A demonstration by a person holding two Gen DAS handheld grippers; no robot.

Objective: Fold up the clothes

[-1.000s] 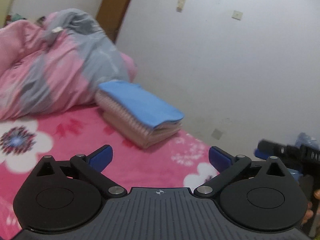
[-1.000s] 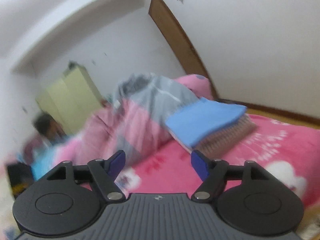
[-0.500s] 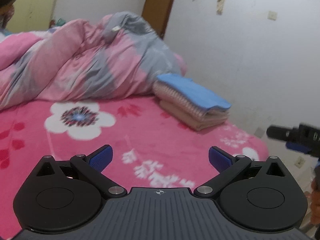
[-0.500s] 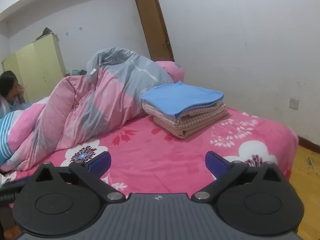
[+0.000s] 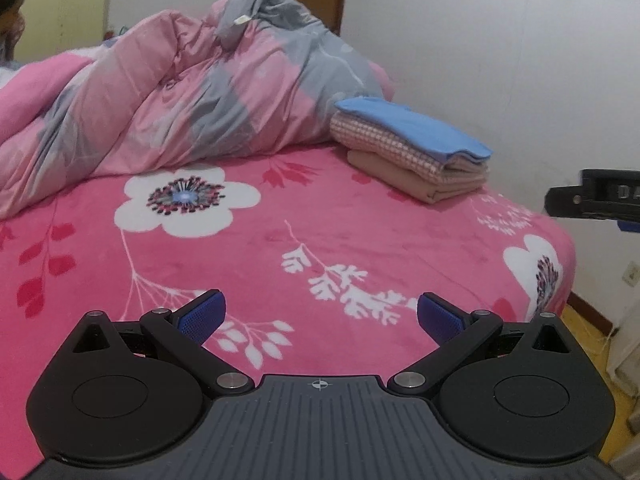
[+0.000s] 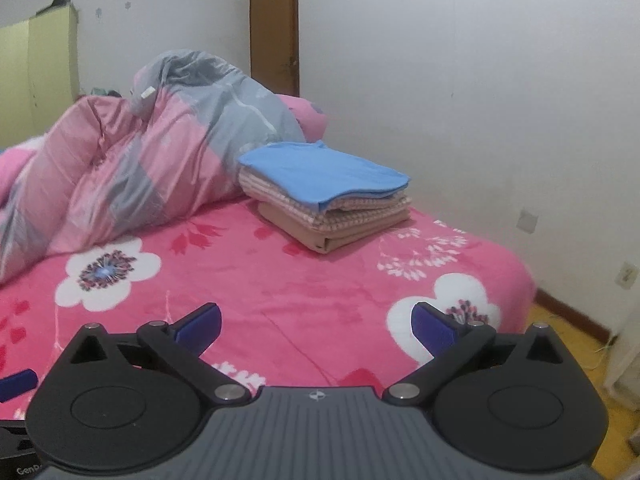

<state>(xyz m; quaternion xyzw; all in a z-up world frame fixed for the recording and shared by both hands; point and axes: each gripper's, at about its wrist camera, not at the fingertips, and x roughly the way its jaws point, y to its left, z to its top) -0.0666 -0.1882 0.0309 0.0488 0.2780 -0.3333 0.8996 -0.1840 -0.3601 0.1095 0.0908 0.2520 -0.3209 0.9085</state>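
White walls (image 6: 500,80) and a brown door (image 6: 274,28) back a bed (image 5: 320,240) spread with a pink flowered blanket; at the upper left edge of the left wrist view a person (image 5: 10,8) sits partly in frame, and a yellow-green wardrobe (image 6: 36,76) fills the upper left of the right wrist view; left of centre a rumpled pink and grey quilt (image 5: 180,92) is heaped on the bed; just right of it, touching its edge, sits the stack of folded clothes (image 6: 324,196), blue piece on top, checked pink below, tan at the bottom; low in each frame the left tongs (image 5: 320,316) and the right tongs (image 6: 316,322) both stand wide apart over the bare blanket, with nothing between their blue pads.
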